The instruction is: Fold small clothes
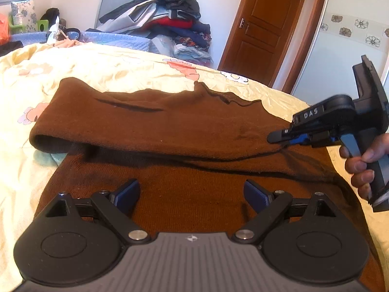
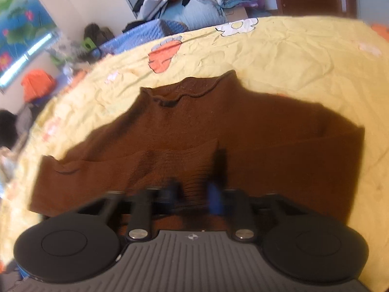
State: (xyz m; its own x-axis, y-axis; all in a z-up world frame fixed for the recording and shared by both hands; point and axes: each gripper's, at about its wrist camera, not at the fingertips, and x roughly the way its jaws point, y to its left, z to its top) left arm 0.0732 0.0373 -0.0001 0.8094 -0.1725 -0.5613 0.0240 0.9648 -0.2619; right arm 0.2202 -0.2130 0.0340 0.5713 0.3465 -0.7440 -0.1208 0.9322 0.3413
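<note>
Nearest in the left wrist view, the left claw point(image 1: 192, 194) hangs just over the brown sweater point(image 1: 184, 126) with its two blue-padded fingers point(image 1: 127, 194) spread wide and nothing between them; it is released.

The sweater lies flat on the yellow floral bedspread point(image 1: 29, 97), and the claw sits above its near part. One sleeve point(image 1: 136, 124) is folded across the body from right to left, its open cuff resting near the left edge of the garment.

At the right edge of that view, a hand point(image 1: 359, 168) grips the handle of the right claw point(image 1: 273, 137), whose tip points left and sits at the sweater's right side, where the folded sleeve begins. In the blurred right wrist view, the right claw point(image 2: 194, 192) has its fingers point(image 2: 215, 196) drawn near each other over the knit, with brown fabric showing between them. The blur makes it impossible to tell whether they pinch the cloth. The ruffled collar point(image 2: 192, 92) lies at the sweater's far edge.

Beyond the bed are a pile of clothes point(image 1: 170, 17) against the wall and, farther right, a wooden door point(image 1: 262, 29).
</note>
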